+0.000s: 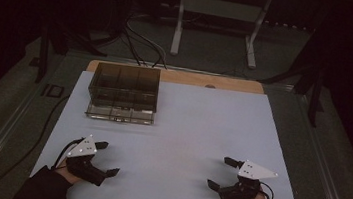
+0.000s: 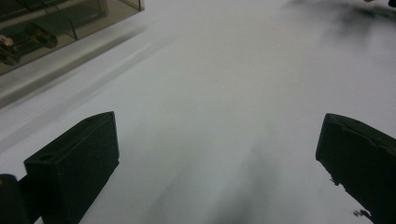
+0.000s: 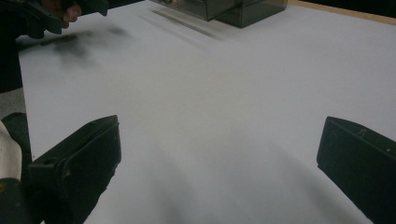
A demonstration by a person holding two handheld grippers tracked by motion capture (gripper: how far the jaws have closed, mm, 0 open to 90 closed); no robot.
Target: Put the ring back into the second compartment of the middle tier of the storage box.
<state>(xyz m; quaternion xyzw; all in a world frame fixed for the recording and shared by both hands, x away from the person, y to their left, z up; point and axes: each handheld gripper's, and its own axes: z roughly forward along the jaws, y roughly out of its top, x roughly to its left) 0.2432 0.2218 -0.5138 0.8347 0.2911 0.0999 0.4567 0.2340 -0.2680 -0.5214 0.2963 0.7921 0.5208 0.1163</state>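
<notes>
A: While both hands rest at the near edge of the white rectangular table sheet (image 1: pixel 174 144), why do the tools sit so low and wide apart?

B: It reads as a ready stance, I'd judge; the left black two-jaw gripper (image 1: pixel 106 158) has its jaws spread with nothing between them; the right black two-jaw gripper (image 1: pixel 220 173) is likewise gaping and empty; each points inward over bare sheet.

A: And the thing they would go for?

B: The smoky transparent plastic organiser box with compartments (image 1: pixel 123 92) stands well apart from both, at the far left of the sheet, nearer the left gripper; that placement probably leaves working room in front of it.

A: Any label or writing?

B: None I can read; a tiny mark on the right gripper's jaw in its own view is too small to tell.
</notes>
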